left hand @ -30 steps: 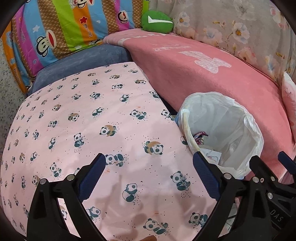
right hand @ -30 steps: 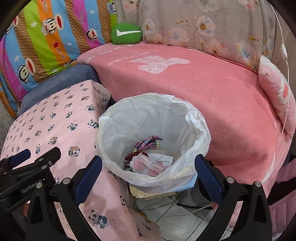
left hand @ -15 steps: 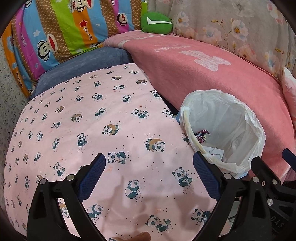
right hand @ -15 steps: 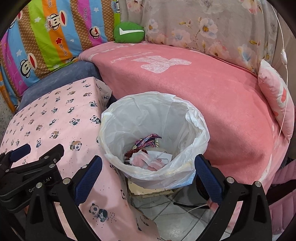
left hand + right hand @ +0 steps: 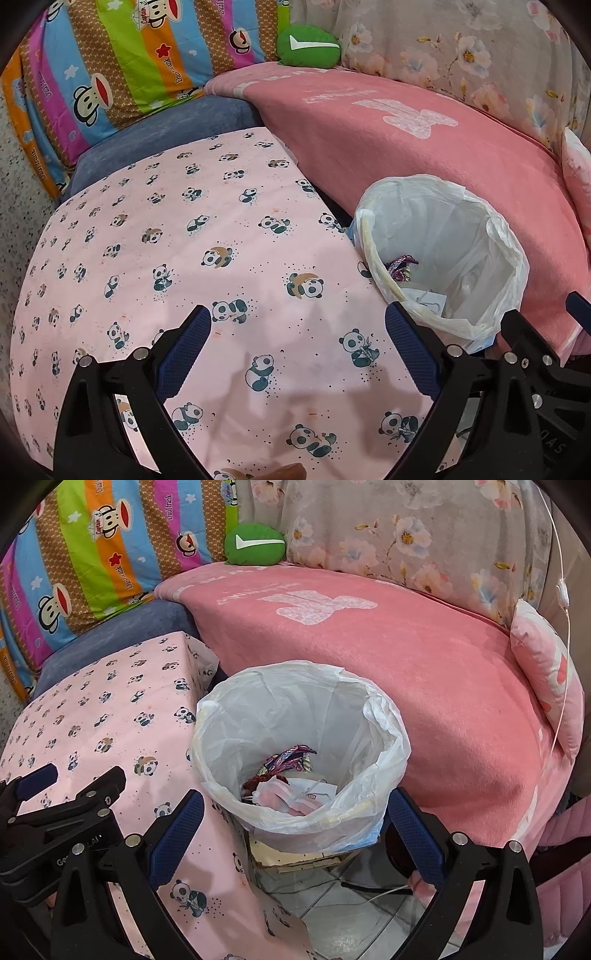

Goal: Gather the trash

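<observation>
A bin lined with a white plastic bag (image 5: pixel 295 701) stands between the panda-cloth table (image 5: pixel 103 716) and the pink sofa (image 5: pixel 424 672). Trash lies in its bottom: a colourful wrapper (image 5: pixel 288 760), a pink mask (image 5: pixel 280 799) and white paper (image 5: pixel 317 790). My right gripper (image 5: pixel 295 823) is open and empty, just in front of and above the bin. My left gripper (image 5: pixel 297 339) is open and empty over the table (image 5: pixel 184 240); the bin (image 5: pixel 454 221) is to its right. The left gripper also shows at the left of the right wrist view (image 5: pixel 55 794).
A green cushion (image 5: pixel 308 51) and a striped monkey-print blanket (image 5: pixel 110 74) lie at the back. A pink pillow (image 5: pixel 546 686) with a white cord (image 5: pixel 561 590) is at the right. Cables (image 5: pixel 369 886) run over the tiled floor under the bin.
Both grippers have drawn back slightly; the bin sits a little farther off in both views. Both stay open and empty.
</observation>
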### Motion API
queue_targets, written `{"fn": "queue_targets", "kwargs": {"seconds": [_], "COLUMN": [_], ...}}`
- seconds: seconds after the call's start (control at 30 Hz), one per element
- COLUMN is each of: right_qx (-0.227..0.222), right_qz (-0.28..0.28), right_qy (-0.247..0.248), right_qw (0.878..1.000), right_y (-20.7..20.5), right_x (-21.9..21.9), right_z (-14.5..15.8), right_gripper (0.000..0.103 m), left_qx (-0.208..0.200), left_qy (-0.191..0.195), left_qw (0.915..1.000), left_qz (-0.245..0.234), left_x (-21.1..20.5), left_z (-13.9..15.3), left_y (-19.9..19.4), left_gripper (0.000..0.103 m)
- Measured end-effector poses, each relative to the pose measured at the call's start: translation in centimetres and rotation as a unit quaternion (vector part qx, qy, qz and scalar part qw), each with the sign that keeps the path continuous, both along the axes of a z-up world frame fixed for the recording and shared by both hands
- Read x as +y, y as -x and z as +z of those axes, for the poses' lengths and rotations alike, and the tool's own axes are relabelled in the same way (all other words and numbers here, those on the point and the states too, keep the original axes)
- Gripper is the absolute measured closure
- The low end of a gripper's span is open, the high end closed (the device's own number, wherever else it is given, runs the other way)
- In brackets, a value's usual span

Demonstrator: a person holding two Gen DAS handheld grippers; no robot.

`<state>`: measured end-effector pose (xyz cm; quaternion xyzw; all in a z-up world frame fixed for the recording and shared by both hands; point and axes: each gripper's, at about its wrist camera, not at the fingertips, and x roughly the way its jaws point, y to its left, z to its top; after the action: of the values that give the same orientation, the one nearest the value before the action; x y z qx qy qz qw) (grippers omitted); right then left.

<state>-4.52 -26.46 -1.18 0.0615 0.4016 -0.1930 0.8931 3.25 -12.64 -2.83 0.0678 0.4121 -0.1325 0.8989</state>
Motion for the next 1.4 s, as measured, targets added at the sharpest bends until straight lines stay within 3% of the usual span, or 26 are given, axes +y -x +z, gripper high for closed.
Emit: {"fn": "queue_targets", "kwargs": {"seconds": [1.4], "right_qx": [0.004], "right_qz": [-0.012], "right_qy": [0.007], "right_qw": [1.000], "right_y": [1.0], "right_x": [-1.2], "right_z": [-0.2], "right_gripper": [0.007], "left_qx": [0.004], "left_qy": [-0.009], "left_qw": [1.0000], "left_qz": [0.000], "left_x": [-0.7], "left_z": [0.1], "left_y": [0.6], "left_gripper": [0.012]}}
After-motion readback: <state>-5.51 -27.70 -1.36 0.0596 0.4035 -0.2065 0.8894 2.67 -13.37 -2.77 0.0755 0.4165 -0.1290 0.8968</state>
